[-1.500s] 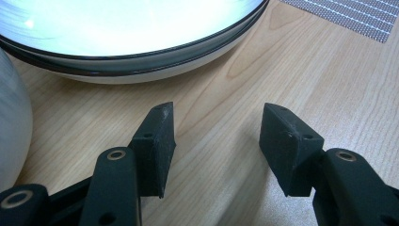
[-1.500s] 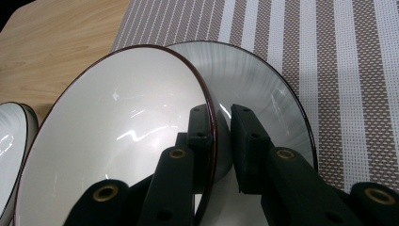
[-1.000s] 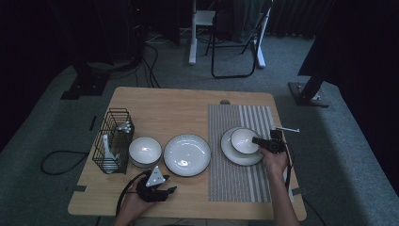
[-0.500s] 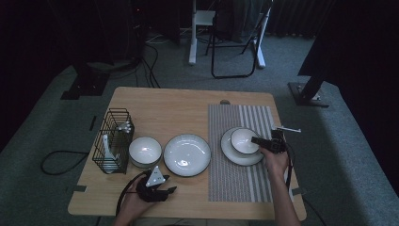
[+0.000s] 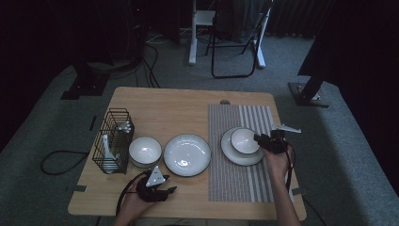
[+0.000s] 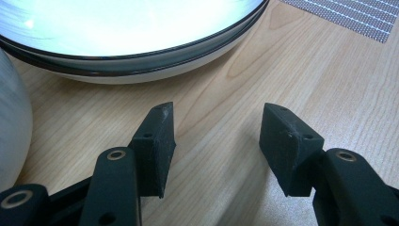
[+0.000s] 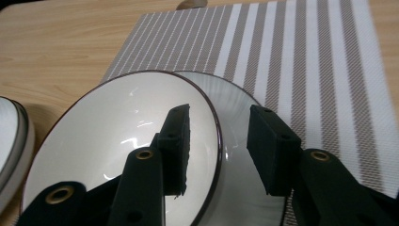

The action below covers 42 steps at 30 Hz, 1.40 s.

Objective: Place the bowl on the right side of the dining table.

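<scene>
The small bowl (image 5: 244, 140) is being left on the plate (image 5: 241, 156) on the striped mat (image 5: 254, 183). The right gripper (image 5: 258, 138) jaws have just been opening, straddling its rim, pads off. Withdrawal is still pending; the left gripper (image 5: 168, 190) is being rested apart, empty.

The high view looks forward and down from above the near edge of the surface (image 5: 188, 101), taking in all of it, with floor and a chair (image 5: 235, 42) beyond at 12 o'clock. The left gripper view rides low and very close over bare wood, facing the plate (image 6: 127, 28) at 12 o'clock, a corner of the mat (image 6: 348, 16) at 1 o'clock. The right gripper view sits close above the mat (image 7: 301, 52), looking down across the bowl (image 7: 117, 136) toward the far edge. Both gripper views share the mat with the high view (image 5: 240, 179); the plate (image 5: 187, 154) lies at its centre, the bowl (image 5: 244, 140) toward 3 o'clock.
</scene>
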Each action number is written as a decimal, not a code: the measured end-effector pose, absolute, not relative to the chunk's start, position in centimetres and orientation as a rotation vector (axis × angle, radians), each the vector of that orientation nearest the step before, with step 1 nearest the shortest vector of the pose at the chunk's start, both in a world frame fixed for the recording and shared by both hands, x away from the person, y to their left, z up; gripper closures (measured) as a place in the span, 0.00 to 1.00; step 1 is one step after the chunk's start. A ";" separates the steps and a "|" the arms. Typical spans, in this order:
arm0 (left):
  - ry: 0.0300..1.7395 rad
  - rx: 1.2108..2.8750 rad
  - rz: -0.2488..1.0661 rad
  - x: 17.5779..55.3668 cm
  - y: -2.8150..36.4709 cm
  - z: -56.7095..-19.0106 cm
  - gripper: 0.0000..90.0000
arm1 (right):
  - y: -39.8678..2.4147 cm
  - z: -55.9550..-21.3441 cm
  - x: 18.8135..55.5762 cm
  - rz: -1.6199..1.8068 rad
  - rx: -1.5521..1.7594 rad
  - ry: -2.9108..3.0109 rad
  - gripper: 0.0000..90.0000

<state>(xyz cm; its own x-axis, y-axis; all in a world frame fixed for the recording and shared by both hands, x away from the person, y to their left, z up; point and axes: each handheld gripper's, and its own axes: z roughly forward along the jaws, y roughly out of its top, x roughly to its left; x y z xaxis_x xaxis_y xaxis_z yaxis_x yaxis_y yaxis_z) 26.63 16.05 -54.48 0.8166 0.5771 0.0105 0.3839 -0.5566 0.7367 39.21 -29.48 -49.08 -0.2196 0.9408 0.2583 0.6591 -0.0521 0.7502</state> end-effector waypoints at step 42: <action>0.702 2.230 0.323 26.7 16.1 -54.5 0.51 | -25.4 -48.4 29.7 1.254 1.130 1.952 0.61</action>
<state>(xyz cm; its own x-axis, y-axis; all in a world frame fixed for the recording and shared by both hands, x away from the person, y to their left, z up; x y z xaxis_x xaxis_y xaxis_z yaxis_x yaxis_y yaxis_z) 26.65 16.07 -54.47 0.8167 0.5770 0.0112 0.3844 -0.5584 0.7351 29.71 -25.44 -48.36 -0.4928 0.8701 -0.0097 0.3533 0.2102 0.9116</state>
